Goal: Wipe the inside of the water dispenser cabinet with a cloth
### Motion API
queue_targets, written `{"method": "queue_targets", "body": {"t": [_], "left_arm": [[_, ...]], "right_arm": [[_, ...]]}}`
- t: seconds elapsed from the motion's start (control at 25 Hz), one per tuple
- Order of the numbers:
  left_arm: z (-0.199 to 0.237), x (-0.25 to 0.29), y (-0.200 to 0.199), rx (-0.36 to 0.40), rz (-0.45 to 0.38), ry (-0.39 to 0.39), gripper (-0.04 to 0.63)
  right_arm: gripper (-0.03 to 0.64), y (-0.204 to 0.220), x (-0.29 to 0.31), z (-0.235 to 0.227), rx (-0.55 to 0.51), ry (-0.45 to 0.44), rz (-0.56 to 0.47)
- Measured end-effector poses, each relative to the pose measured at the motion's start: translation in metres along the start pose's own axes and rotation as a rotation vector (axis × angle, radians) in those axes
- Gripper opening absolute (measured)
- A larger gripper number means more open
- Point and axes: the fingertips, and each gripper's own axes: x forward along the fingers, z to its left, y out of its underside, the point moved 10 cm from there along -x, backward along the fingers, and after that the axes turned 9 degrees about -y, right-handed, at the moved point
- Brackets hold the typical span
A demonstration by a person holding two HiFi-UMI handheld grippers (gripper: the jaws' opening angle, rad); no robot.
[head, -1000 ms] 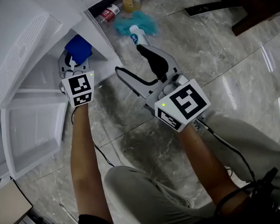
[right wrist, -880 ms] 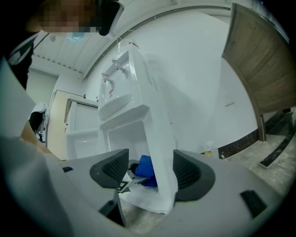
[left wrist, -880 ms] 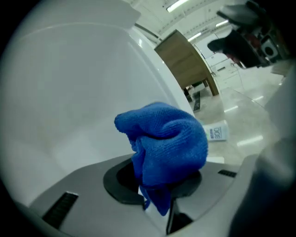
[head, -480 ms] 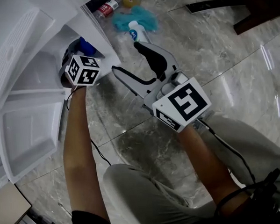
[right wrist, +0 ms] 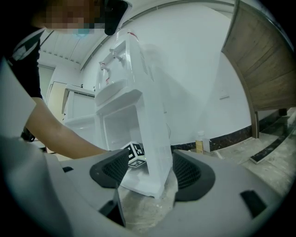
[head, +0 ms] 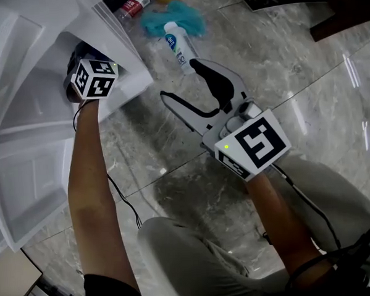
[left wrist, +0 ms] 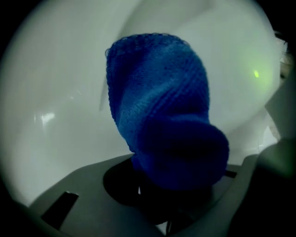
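Note:
The white water dispenser [head: 128, 67] stands at the upper left of the head view with its cabinet door [head: 32, 177] swung open. My left gripper [head: 93, 79] reaches into the cabinet, and its marker cube hides its jaws there. In the left gripper view it [left wrist: 171, 185] is shut on a bunched blue cloth [left wrist: 157, 106], which sticks out toward the white inner wall [left wrist: 55, 102]. My right gripper [head: 180, 79] hovers open over the floor outside the cabinet with nothing between its jaws. In its own view it [right wrist: 150, 178] faces the dispenser's side panel [right wrist: 150, 139].
On the marble floor [head: 273, 65] beyond the right gripper lie a teal cloth [head: 159, 19], a white bottle [head: 176, 44] and a red-labelled bottle [head: 131, 5]. Dark furniture [head: 344, 6] fills the top right corner. The person's knees [head: 196, 249] are at the bottom.
The left gripper has gone deeper into the cabinet, up and left in the head view, and rolled. The blue cloth is now hidden behind its cube. The right gripper shifted only slightly.

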Motion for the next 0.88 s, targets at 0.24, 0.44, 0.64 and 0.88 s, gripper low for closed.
{"method": "queue_targets", "body": {"t": [0.24,0.44,0.64,0.88], "left_arm": [[-0.019,-0.028,0.0,0.053,-0.083,0.033,0.101],[-0.005,0.0,-0.002,0.041,0.037,0.025,0.101],[-0.004,-0.001,-0.004,-0.038,0.025,0.0,0.1],[-0.019,-0.06,0.001,-0.202,-0.134,0.108,0.1]], "right_arm": [[0.298,0.003,0.005,0.003,0.035,0.005,-0.007],[0.298,0.0,0.012,0.014,0.017,-0.03,0.002],[0.298,0.002,0.004,0.009,0.025,-0.015,0.009],[0.298,-0.01,-0.003,0.011,0.045,0.026,-0.018]]}}
